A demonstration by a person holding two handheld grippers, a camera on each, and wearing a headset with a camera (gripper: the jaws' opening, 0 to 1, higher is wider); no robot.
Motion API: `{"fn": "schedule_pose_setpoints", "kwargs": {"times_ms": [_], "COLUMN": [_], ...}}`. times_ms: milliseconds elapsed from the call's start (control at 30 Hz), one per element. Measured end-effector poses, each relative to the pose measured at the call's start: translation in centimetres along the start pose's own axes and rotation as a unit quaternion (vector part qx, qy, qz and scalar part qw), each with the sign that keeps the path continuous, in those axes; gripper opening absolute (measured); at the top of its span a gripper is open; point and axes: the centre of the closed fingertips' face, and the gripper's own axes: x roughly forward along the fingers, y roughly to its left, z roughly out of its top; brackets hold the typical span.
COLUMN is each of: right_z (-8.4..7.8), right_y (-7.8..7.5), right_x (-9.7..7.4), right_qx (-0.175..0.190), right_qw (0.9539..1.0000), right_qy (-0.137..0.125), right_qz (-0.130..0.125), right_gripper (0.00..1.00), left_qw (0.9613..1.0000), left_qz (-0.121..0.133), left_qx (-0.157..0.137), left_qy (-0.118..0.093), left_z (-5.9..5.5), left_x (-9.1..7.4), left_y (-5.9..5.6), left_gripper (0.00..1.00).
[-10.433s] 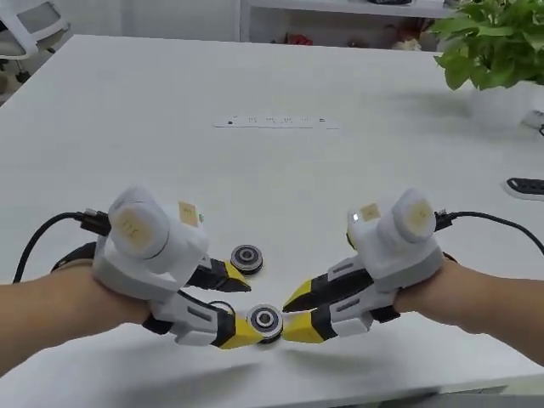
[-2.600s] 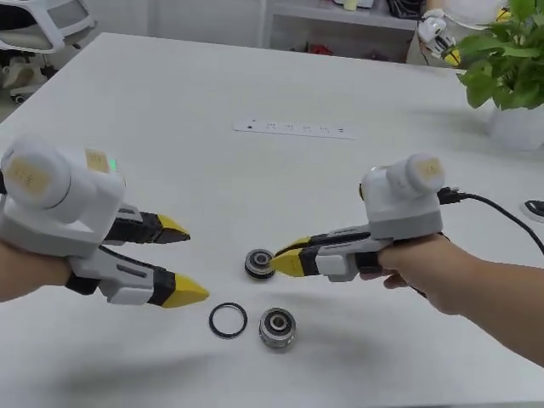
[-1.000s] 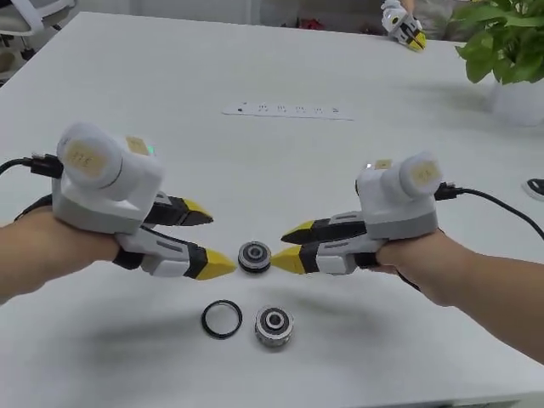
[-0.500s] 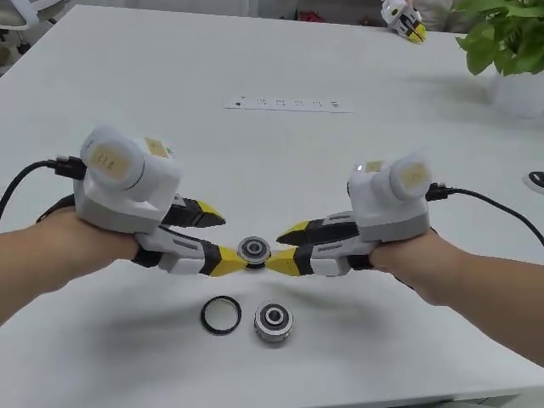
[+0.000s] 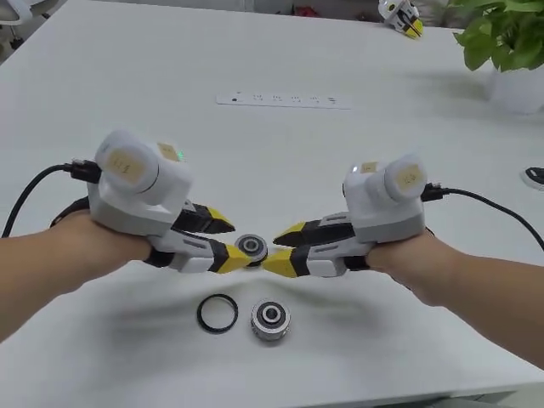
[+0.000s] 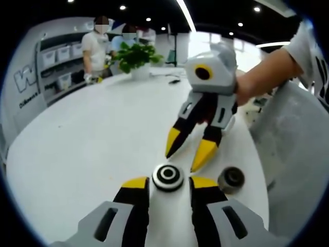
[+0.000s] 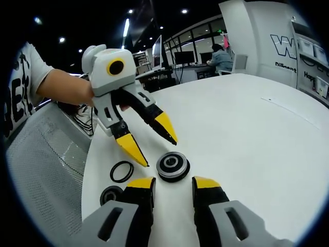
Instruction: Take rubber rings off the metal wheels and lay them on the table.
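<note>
Left tongs parted, tips either side of the ringed wheel on the tabletop, lower tip at its rim, not clamped. Right tongs parted, tips just short of it. Loose rubber ring at the wheel's 7 o'clock, second wheel at 5 o'clock.

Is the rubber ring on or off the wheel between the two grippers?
On: the wheel has a black band round it. The other wheel is bare, its ring beside it.
</note>
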Motion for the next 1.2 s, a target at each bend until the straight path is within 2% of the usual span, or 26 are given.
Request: {"fn": "schedule_pose_setpoints", "kwargs": {"times_ms": [267, 500, 633, 800, 900, 1200], "right_z": [-0.1, 0.0, 0.0, 0.4, 0.4, 0.1], "right_y": [-0.1, -0.1, -0.1, -0.1, 0.0, 0.0], "right_x": [0.2, 0.3, 0.3, 0.6, 1.0, 1.6], "right_qx": [0.001, 0.000, -0.003, -0.009, -0.013, -0.018], "right_qw": [1.0000, 1.0000, 1.0000, 1.0000, 0.9999, 0.9998], "right_qy": [0.001, -0.001, 0.000, -0.001, 0.001, 0.011], "right_qz": [0.001, 0.000, -0.001, -0.003, -0.002, -0.006], "right_gripper": [0.27, 0.27, 0.27, 0.27, 0.28, 0.31], "left_qw": [1.0000, 0.9999, 0.9999, 0.9996, 0.9995, 0.9995], "left_qz": [0.004, 0.002, 0.004, 0.008, 0.018, 0.019], "left_qx": [-0.005, 0.013, 0.012, 0.028, 0.025, 0.024], "left_qy": [-0.002, 0.006, 0.005, 0.008, 0.009, 0.009], "left_z": [0.4, 0.2, 0.2, 0.1, 0.1, 0.0], "left_x": [0.8, 1.3, 1.4, 1.5, 1.5, 1.6], "left_y": [0.0, -0.2, -0.1, 0.0, 0.2, 0.2], "left_gripper": [0.23, 0.18, 0.17, 0.16, 0.14, 0.14]}}
